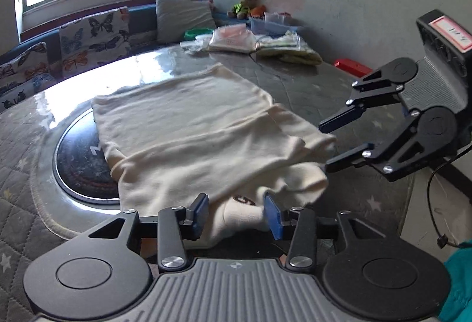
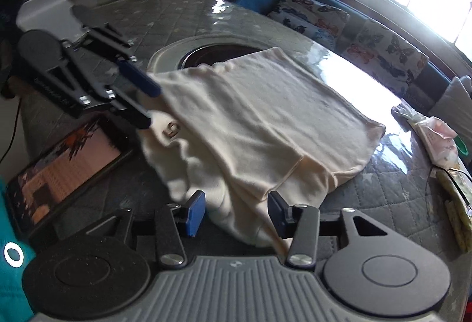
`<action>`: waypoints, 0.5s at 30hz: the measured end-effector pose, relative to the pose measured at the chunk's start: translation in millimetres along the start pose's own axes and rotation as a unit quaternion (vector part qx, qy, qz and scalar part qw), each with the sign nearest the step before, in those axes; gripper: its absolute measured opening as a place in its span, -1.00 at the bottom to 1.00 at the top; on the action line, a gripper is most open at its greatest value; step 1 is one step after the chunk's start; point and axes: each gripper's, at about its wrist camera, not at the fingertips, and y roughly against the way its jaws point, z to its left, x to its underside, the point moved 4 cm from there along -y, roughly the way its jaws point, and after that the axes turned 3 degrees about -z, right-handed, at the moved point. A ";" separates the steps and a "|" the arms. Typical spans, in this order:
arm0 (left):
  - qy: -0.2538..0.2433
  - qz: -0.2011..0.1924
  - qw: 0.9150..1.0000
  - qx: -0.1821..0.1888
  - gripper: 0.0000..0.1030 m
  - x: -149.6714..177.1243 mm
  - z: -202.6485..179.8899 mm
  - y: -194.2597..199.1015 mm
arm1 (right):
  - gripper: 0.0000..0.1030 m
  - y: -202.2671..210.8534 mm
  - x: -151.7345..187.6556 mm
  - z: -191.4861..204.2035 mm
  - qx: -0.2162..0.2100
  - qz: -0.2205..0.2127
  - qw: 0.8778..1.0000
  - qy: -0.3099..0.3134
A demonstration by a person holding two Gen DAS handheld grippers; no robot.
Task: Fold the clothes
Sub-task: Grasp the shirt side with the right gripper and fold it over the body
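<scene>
A cream garment [image 1: 191,121] [image 2: 265,103] lies folded on the round table [image 1: 295,80] [image 2: 183,12], with its near edge bunched and partly lifted. A small dark print shows on the underlayer. My left gripper [image 1: 236,214] [image 2: 151,107] stands at the garment's near corner, its blue pads [image 1: 273,217] apart, with a fold of cloth loose between them. My right gripper [image 1: 326,147] [image 2: 236,212] is at the neighbouring corner, also with parted jaws; cloth lies between its pads [image 2: 194,211] without being pinched.
A black round inset [image 1: 79,162] [image 2: 212,53] sits in the tabletop, half under the garment. A lit phone [image 2: 65,168] lies near the table edge. Plastic bags [image 1: 233,40] and a red box [image 1: 351,65] sit far across. Butterfly cushions [image 1: 88,35] line a window bench.
</scene>
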 end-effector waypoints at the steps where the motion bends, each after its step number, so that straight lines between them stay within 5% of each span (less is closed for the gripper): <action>1: -0.002 0.004 1.000 0.002 -0.10 1.0 -1.0 -2.0 | 0.00 0.0 2.4 3.3 0.000 0.002 1.000 0.009; 9: -0.022 0.025 0.999 0.010 -0.13 9.0 -7.1 -13.3 | 0.09 -12.2 12.3 19.9 -0.001 0.005 0.999 0.053; 12: -0.032 0.026 0.999 0.011 -0.47 10.0 -9.2 -14.5 | 0.01 -18.1 12.3 23.5 -0.001 -0.004 0.998 0.063; 15: -0.038 0.026 0.999 0.009 -0.68 8.6 -8.6 -14.6 | -0.28 -21.4 9.4 22.8 -0.005 -0.010 0.998 0.058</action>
